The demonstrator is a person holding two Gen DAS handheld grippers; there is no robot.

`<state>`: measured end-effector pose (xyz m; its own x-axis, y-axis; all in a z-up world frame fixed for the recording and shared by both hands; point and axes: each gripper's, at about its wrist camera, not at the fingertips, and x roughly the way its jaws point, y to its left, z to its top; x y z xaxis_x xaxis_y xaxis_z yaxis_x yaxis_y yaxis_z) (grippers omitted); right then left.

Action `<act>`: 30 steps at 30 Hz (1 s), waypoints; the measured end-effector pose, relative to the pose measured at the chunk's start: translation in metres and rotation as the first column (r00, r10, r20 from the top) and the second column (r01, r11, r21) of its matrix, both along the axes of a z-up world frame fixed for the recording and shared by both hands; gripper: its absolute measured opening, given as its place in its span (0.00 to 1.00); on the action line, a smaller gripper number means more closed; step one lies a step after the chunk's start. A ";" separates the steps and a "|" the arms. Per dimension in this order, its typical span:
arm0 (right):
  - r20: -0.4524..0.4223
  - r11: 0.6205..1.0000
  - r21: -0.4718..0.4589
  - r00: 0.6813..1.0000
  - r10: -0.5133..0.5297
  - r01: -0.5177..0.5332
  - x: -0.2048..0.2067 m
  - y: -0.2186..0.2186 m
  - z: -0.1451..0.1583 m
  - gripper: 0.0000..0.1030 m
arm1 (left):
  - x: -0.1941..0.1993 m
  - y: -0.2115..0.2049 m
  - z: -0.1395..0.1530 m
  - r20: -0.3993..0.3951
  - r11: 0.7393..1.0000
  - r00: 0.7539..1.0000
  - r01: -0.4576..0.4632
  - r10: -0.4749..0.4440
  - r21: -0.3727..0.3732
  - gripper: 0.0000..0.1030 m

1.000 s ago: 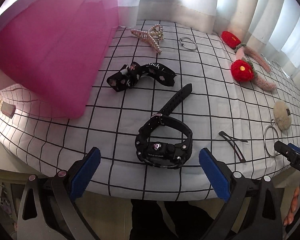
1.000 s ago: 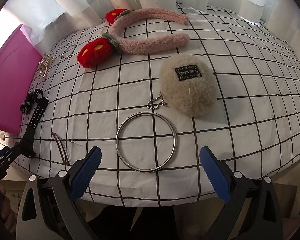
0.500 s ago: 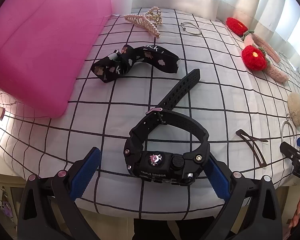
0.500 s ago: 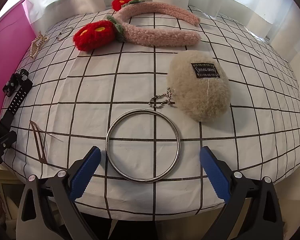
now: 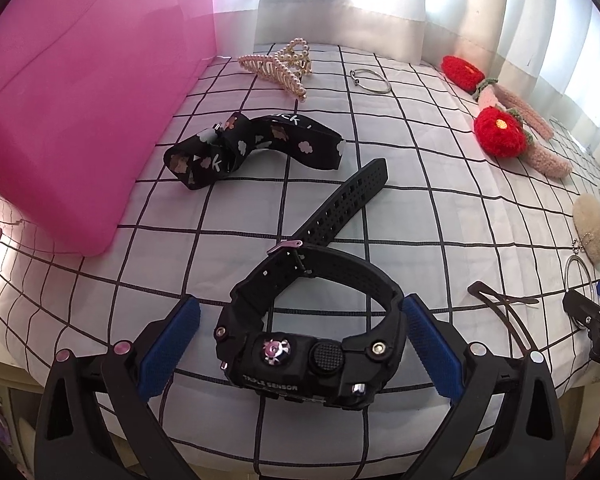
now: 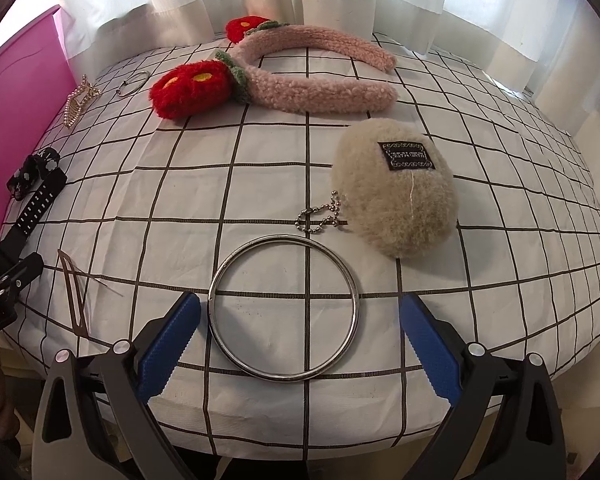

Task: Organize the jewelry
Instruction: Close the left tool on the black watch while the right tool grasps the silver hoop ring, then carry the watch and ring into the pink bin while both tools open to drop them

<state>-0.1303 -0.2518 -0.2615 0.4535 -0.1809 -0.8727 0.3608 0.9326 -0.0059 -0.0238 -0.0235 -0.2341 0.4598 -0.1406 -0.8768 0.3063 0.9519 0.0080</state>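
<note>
A black watch lies on the checked cloth between the open blue pads of my left gripper; the pads stand just beside its case. Behind it lie a black patterned hair tie, a pearl hair claw and a thin silver bangle. My right gripper is open and empty, its pads on either side of a large silver ring, which is chained to a beige fluffy pouch. A pink headband with red flowers lies farther back.
A big pink box stands at the left. A brown hair pin lies between the two grippers. White curtains hang behind the table. The table's front edge is right below both grippers.
Both grippers have moved forward over the table. The watch now sits between the left pads, and the silver ring now sits between the right pads. Both stayed open.
</note>
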 end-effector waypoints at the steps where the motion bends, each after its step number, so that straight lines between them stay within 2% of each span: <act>1: -0.008 1.000 0.005 1.000 -0.002 0.002 0.001 -0.001 0.000 0.91 | 0.001 -0.001 0.001 -0.004 1.000 1.000 0.001 -0.001 0.003 0.95; 3: -0.015 1.000 0.016 1.000 0.005 -0.004 0.002 -0.001 0.001 0.90 | 0.001 0.000 0.002 -0.018 1.000 1.000 0.005 -0.005 0.004 0.92; 5: -0.018 1.000 0.019 1.000 0.018 -0.017 0.001 0.000 0.002 0.90 | -0.003 -0.001 0.006 -0.021 1.000 0.999 0.028 -0.028 0.001 0.84; 7: 0.004 0.999 0.006 0.999 0.032 -0.032 0.000 0.002 0.004 0.80 | -0.007 -0.006 0.009 -0.010 0.998 0.998 0.061 -0.061 0.010 0.67; 8: 0.014 0.999 -0.002 0.999 0.045 -0.045 -0.001 0.005 0.006 0.69 | -0.008 -0.008 0.010 -0.013 0.997 0.997 0.073 -0.073 0.007 0.66; 18: 0.046 0.999 0.030 0.998 0.042 -0.044 -0.005 0.005 0.011 0.69 | -0.007 -0.003 0.014 -0.055 0.998 0.997 0.060 -0.061 -0.027 0.65; 25: 0.105 0.997 0.024 0.992 0.072 -0.075 -0.006 0.013 0.033 0.69 | -0.011 -0.006 0.041 0.005 0.995 0.996 0.086 -0.086 -0.054 0.65; 30: 0.170 0.996 0.008 0.981 0.091 -0.093 -0.003 0.017 0.065 0.69 | -0.010 -0.010 0.071 0.070 0.991 0.993 0.104 -0.099 -0.080 0.65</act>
<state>-0.1331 -0.2345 -0.1966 0.6087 -0.1180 -0.7846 0.2680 0.9613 0.0634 -0.0341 -0.0332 -0.1633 0.4953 -0.2608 -0.8286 0.4026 0.9142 -0.0471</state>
